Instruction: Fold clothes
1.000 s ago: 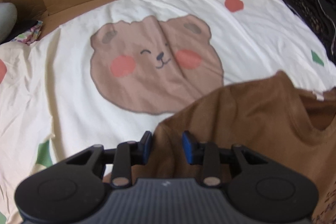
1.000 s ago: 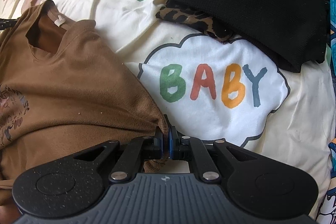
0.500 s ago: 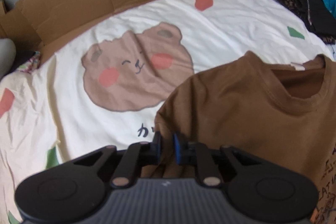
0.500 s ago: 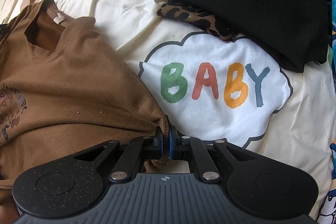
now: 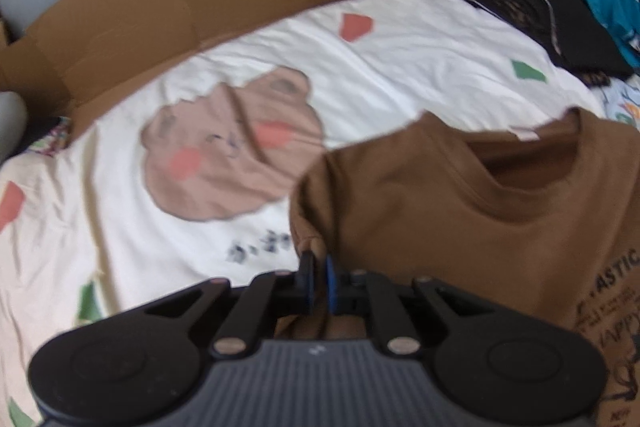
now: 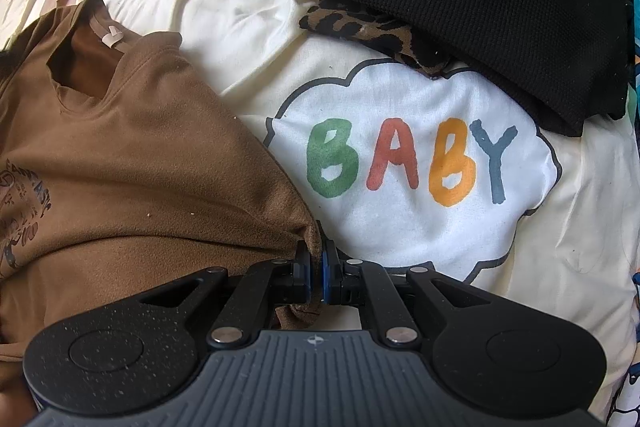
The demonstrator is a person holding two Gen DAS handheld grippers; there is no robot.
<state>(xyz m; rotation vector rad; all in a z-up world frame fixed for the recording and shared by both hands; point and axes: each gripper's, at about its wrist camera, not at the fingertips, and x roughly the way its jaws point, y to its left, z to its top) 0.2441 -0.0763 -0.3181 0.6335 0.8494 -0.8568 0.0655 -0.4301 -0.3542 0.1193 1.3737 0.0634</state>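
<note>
Both tongs pinch the brown T-shirt (image 6: 132, 155) — left gripper (image 5: 318, 281) one shoulder, right gripper (image 6: 316, 277) the other — its collar lying ahead between them.

- "BABY" in green, red, orange and blue letters, inside a cloud outline on the cream bedsheet (image 6: 420, 163).
- "ASTIC" ends a printed word on the brown T-shirt (image 5: 480, 211); the lines below are too blurred to read.

left gripper (image 5: 318, 277) pinches the brown t-shirt (image 5: 460, 227) edge over bedsheet (image 5: 420, 67).
</note>
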